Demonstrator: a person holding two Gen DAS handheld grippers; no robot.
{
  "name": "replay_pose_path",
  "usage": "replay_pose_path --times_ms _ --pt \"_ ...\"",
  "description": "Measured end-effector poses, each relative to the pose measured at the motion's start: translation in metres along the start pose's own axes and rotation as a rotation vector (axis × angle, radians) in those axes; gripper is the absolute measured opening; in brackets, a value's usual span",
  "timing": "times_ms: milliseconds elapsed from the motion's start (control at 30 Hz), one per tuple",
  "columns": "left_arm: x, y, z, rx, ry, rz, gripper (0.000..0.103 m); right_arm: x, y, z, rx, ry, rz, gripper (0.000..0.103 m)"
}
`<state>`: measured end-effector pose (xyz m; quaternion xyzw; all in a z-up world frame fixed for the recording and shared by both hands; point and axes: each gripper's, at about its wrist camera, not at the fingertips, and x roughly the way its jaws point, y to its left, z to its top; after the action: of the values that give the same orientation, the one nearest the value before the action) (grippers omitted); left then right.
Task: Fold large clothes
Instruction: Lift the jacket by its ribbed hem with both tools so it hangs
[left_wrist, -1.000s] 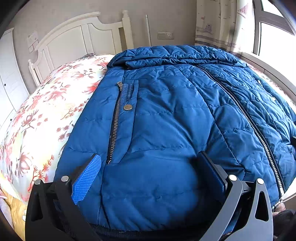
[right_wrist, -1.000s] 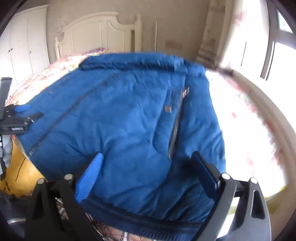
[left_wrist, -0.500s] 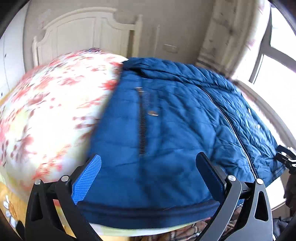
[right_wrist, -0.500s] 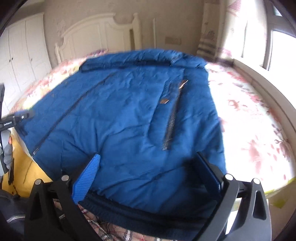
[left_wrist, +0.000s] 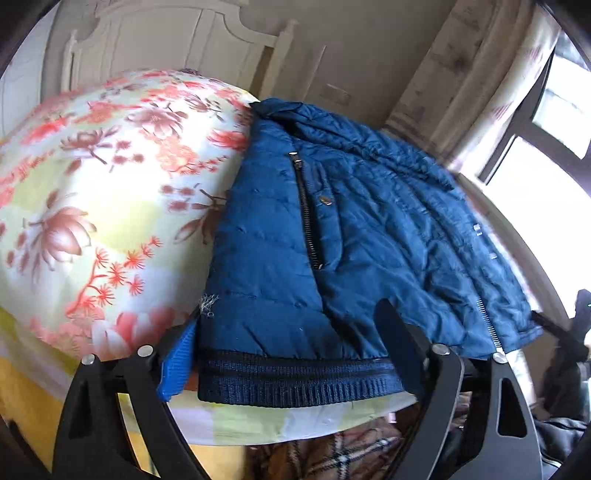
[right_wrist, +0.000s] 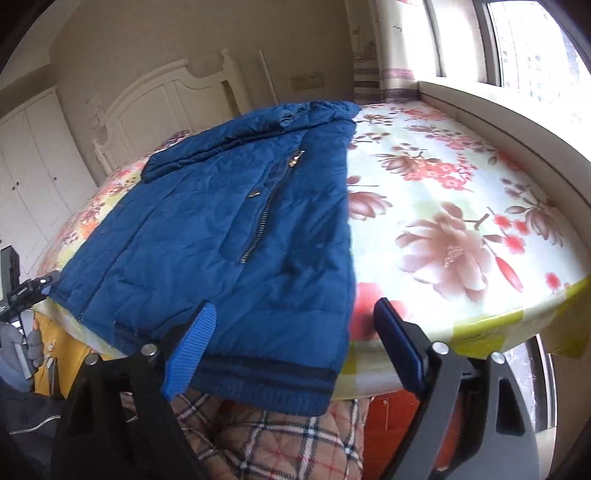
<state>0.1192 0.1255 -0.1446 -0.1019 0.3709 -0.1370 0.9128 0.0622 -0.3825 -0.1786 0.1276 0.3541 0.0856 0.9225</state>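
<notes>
Blue jacket (left_wrist: 369, 236) lies flat on the floral bed (left_wrist: 92, 206), hem at the near edge just ahead of both grippers. Left gripper (left_wrist: 288, 354) spread wide, empty, straddling the hem's left corner. Right gripper (right_wrist: 295, 347) likewise wide apart and empty, at the hem's right corner, plaid cloth (right_wrist: 280, 439) below it.

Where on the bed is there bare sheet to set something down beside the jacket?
Two free patches of floral sheet: a wide one between the blue jacket and the window ledge, and another between the jacket's other edge and the headboard. The middle and the near edge are crowded, where the ribbed hem overhangs.
</notes>
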Motion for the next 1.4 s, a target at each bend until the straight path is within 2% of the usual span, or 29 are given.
replay_pose_path --times_ms 100,267,333,467,567,700,833,967,1067,1133,1167,1233,1267,1400 --pt "0.0 0.002 -0.003 -0.003 -0.005 0.011 0.072 -0.004 0.0 -0.004 0.01 -0.005 0.017 0.072" --pt "-0.011 0.013 -0.011 -0.037 -0.012 -0.045 0.071 -0.02 -0.015 -0.015 0.094 0.01 0.078 0.064" --pt "-0.014 0.014 -0.014 -0.041 -0.015 -0.061 0.071 -0.026 -0.02 -0.022 0.127 -0.01 0.136 0.062" --pt "-0.019 0.015 -0.013 -0.07 -0.038 -0.124 0.065 -0.021 -0.023 -0.027 0.162 -0.018 0.171 0.059" --pt "-0.026 0.016 -0.013 -0.078 -0.071 -0.178 0.064 -0.022 -0.023 -0.025 0.165 -0.035 0.239 0.055" --pt "-0.02 0.021 -0.017 -0.112 -0.064 -0.177 0.064 -0.016 -0.032 -0.029 0.207 -0.033 0.224 0.053" --pt "-0.019 0.018 -0.021 -0.098 -0.051 -0.173 0.064 -0.009 -0.028 -0.034 0.206 -0.004 0.236 0.053" --pt "-0.021 0.022 -0.02 -0.128 -0.043 -0.192 0.065 -0.011 -0.02 -0.029 0.203 -0.023 0.239 0.053" --pt "-0.022 0.019 -0.021 -0.12 -0.026 -0.203 0.065 -0.02 -0.013 -0.025 0.169 -0.059 0.273 0.051" --pt "-0.027 0.018 -0.023 -0.114 -0.045 -0.245 0.065 -0.024 -0.012 -0.022 0.166 -0.089 0.291 0.051" --pt "-0.03 0.022 -0.024 -0.14 -0.076 -0.306 0.065 -0.023 -0.012 -0.02 0.175 -0.095 0.301 0.051" --pt "-0.031 0.036 -0.023 -0.236 -0.113 -0.394 0.065 -0.015 -0.016 -0.019 0.203 -0.088 0.292 0.051" --pt "-0.028 0.043 -0.022 -0.28 -0.125 -0.412 0.065 -0.011 -0.018 -0.019 0.208 -0.08 0.279 0.051" --pt "-0.004 0.037 -0.015 -0.288 -0.101 -0.342 0.065 0.001 -0.02 -0.015 0.256 -0.1 0.32 0.051"
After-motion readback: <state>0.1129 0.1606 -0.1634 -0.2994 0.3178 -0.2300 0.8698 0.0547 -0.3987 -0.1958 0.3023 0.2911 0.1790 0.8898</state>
